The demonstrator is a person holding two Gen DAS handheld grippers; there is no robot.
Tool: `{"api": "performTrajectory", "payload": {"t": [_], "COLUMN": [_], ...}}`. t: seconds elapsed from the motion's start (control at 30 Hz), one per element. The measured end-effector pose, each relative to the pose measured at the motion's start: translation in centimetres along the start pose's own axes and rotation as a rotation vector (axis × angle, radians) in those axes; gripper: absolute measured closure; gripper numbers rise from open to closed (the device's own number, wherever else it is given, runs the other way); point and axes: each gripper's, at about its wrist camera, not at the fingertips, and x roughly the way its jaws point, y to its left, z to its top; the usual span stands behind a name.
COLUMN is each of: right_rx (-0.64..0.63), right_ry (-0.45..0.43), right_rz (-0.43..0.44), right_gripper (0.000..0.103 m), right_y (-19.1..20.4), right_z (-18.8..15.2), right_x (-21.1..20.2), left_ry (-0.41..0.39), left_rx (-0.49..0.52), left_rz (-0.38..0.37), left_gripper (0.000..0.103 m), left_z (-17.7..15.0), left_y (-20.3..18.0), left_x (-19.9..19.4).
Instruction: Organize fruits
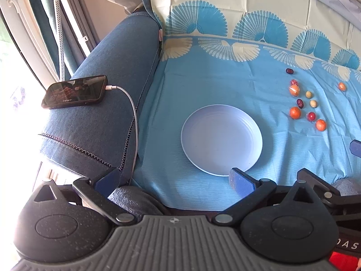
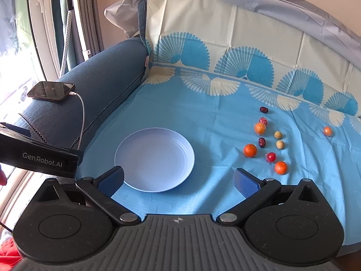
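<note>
Both my jaws stand wide, holding nothing. The fruits [image 2: 268, 140] lie at one o'clock of my right gripper [image 2: 179, 180], nearer than my left gripper [image 1: 174, 180]; the plate [image 2: 135, 149] sits empty.

You are working in a home living room: a blue fabric sofa [image 2: 94, 85] fills the frame, its seat and backrest draped in a blue-and-cream cloth [image 2: 203, 117] printed with fan shapes. On the sofa arm, a phone [image 1: 74, 92] lies plugged into a white charging cable [image 1: 133, 117]. To your left, curtains [image 2: 61, 22] hang beside a bright window, daylight spilling across the upholstery.
</note>
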Motion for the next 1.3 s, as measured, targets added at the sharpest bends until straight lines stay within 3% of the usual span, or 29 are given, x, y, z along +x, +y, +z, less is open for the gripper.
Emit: {"api": "performTrajectory", "payload": {"t": [1.3], "right_rx": [0.002], "right_ry": [0.016], "right_rz": [0.007], "right_gripper": [0.0], "right_y": [0.81], "right_z": [0.53], "right_x": [-0.33], "left_ry": [0.01], "left_rx": [0.014], "left_rz": [0.006], "left_gripper": [0.0], "left_z": [-0.61], "left_y": [-0.06], "left_x": [-0.09]}}
